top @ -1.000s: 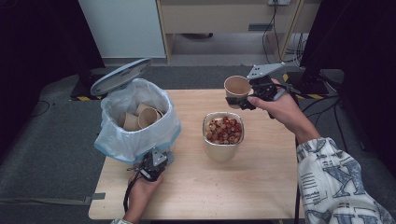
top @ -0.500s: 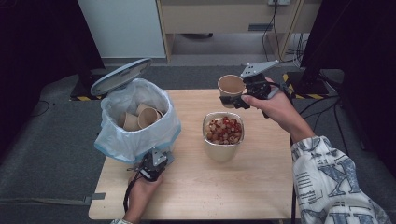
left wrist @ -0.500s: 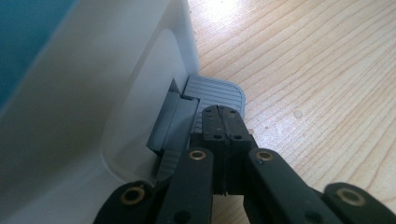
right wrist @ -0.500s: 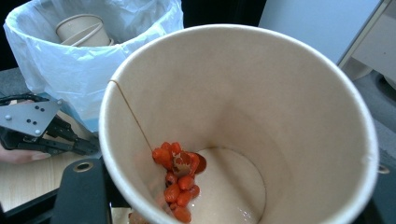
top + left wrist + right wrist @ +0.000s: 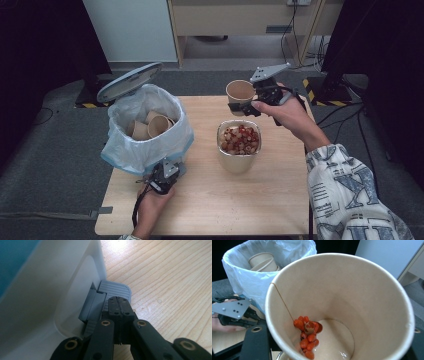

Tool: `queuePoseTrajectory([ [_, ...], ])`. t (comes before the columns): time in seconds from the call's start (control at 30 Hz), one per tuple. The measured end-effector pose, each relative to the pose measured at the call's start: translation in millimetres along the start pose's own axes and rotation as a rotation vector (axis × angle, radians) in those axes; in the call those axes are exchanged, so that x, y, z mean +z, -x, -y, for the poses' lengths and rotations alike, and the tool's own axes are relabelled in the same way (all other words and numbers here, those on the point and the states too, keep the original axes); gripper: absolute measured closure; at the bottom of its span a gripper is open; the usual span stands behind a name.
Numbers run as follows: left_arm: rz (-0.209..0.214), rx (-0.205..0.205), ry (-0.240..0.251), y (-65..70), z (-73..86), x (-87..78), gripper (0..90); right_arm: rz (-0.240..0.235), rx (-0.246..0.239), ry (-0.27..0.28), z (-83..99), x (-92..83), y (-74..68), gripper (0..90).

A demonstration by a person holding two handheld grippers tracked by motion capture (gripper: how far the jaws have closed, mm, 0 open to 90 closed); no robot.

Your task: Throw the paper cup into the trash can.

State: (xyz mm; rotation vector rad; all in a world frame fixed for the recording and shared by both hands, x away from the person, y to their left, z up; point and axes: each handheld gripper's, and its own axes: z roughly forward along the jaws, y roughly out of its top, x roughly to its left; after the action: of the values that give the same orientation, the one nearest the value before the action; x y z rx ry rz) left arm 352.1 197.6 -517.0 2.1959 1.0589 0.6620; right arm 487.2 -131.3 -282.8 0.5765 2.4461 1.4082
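Observation:
A white pedal bin (image 5: 145,130) lined with a plastic bag stands at the table's left, lid (image 5: 130,81) raised, with used paper cups (image 5: 157,124) inside. My left gripper (image 5: 167,172) is shut, its tips resting on the bin's grey pedal (image 5: 116,290). My right gripper (image 5: 244,107) is shut on a paper cup (image 5: 240,92), held in the air behind a metal bowl (image 5: 239,162) of red pieces (image 5: 240,139). In the right gripper view the cup (image 5: 362,290) is tilted and holds a small clump of red pieces (image 5: 308,337) near its bottom.
The wooden table (image 5: 225,205) has bare room in front of the bowl and to its right. Grey floor surrounds it, with a cabinet and cables beyond the far edge. The right gripper view has the lined bin (image 5: 262,277) behind the cup.
My right hand has carried the cup a little to the left, toward the space above the bowl's far side. The left gripper stays on the pedal and the lid stays up.

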Motion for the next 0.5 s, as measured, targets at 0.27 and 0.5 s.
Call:
queuePoseTrajectory([
  [0.27, 0.0, 0.0, 0.0, 0.1, -0.1, 0.0, 89.5, -0.014, 0.008, 0.007, -5.3, 5.0, -4.0, 30.5],
  [0.5, 0.0, 0.0, -0.001, 0.1, -0.1, 0.0, 89.6, -0.022, 0.012, 0.018, -8.8, 9.2, -7.6, 30.5],
])
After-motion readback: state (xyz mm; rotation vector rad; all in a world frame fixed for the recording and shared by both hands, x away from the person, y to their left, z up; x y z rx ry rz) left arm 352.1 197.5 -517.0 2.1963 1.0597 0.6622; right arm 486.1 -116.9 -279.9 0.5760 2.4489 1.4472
